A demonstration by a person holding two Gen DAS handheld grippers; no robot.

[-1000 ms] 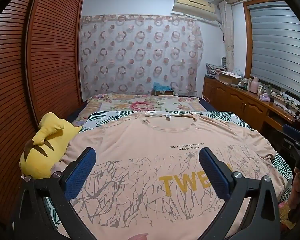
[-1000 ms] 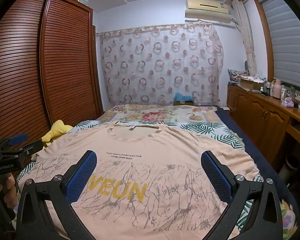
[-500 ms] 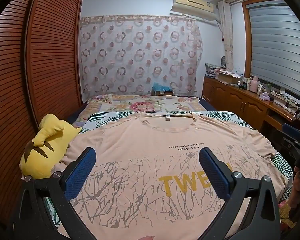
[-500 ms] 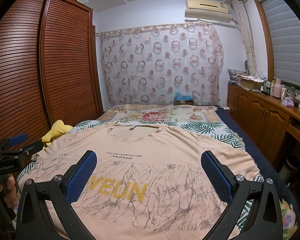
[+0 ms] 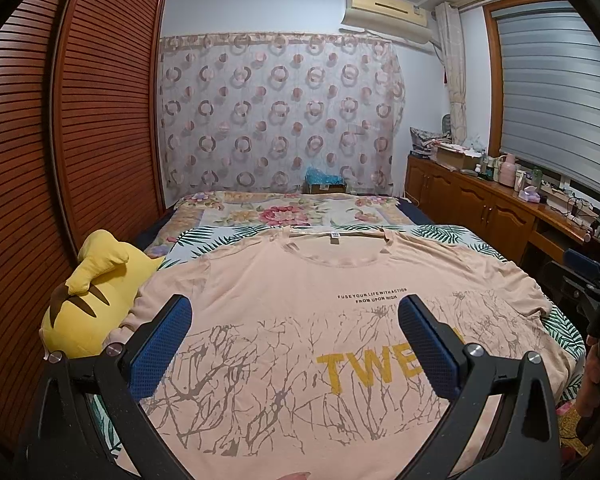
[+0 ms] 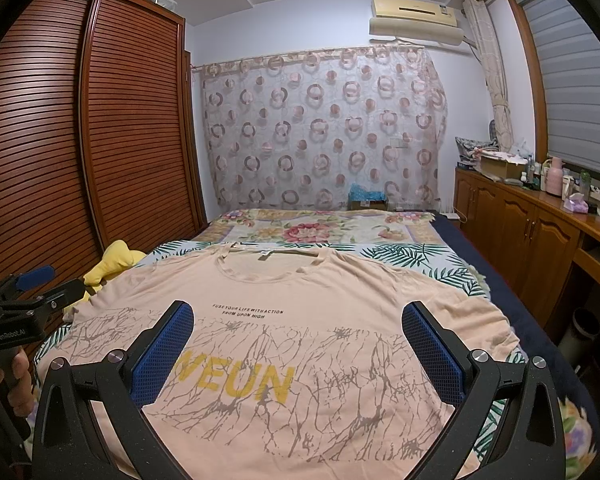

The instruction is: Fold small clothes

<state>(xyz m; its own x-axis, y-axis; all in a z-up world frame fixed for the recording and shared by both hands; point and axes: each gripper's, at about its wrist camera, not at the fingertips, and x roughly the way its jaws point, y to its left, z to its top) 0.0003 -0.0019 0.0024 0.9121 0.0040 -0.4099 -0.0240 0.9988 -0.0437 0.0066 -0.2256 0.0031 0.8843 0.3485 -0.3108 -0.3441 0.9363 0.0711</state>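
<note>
A peach T-shirt (image 5: 300, 288) (image 6: 300, 292) with yellow letters and a grey branch print lies flat, front up, on the bed, its collar at the far end. My left gripper (image 5: 294, 322) hovers open above the shirt's left half, nothing between its blue pads. My right gripper (image 6: 298, 326) hovers open above the shirt's right half, also empty. Each gripper shows at the edge of the other's view: the right gripper (image 5: 588, 276) with a hand on its handle, and the left gripper (image 6: 28, 288) likewise.
A yellow plush toy (image 5: 96, 288) lies at the shirt's left sleeve. The bed (image 5: 292, 212) has leaf and floral covers. A louvred wooden wardrobe (image 5: 60, 140) stands on the left, a cluttered wooden cabinet (image 6: 540, 220) on the right, a curtain at the back.
</note>
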